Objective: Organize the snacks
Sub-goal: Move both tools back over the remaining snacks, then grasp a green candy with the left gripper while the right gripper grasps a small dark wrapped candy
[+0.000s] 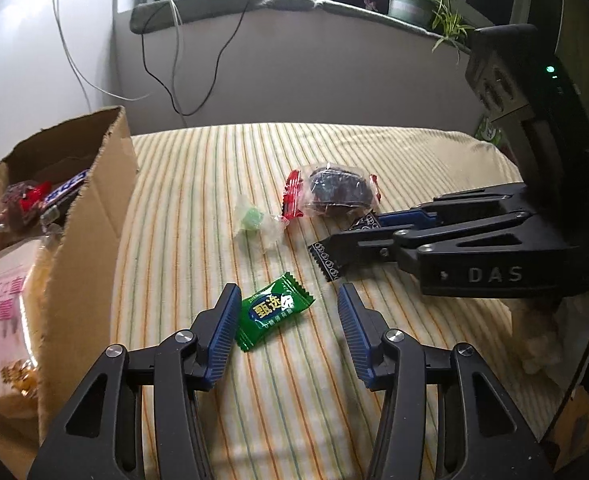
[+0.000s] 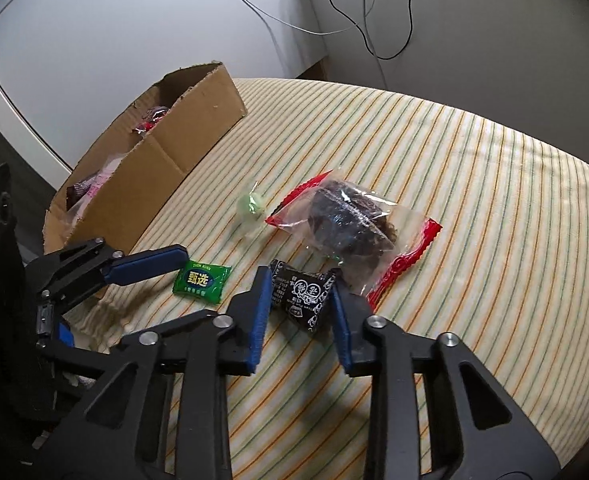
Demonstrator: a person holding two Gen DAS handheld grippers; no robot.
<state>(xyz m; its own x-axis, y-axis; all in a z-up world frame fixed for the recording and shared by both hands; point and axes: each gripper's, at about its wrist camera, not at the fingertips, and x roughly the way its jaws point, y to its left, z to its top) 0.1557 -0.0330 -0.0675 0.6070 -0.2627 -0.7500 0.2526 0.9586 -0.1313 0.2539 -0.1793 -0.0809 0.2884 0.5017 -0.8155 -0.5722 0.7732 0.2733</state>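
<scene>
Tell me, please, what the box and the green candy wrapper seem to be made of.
The box: brown corrugated cardboard, matte, with rough torn edges. The green candy wrapper: probably thin plastic film, glossy, printed, with zigzag-cut sealed ends; it could be foil-lined.

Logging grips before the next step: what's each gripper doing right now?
Left gripper: open, green candy between its fingers, not gripped.
Right gripper: shut on the black packet.

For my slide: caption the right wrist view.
Right tongs close around a black candy packet on the striped cloth.
</scene>
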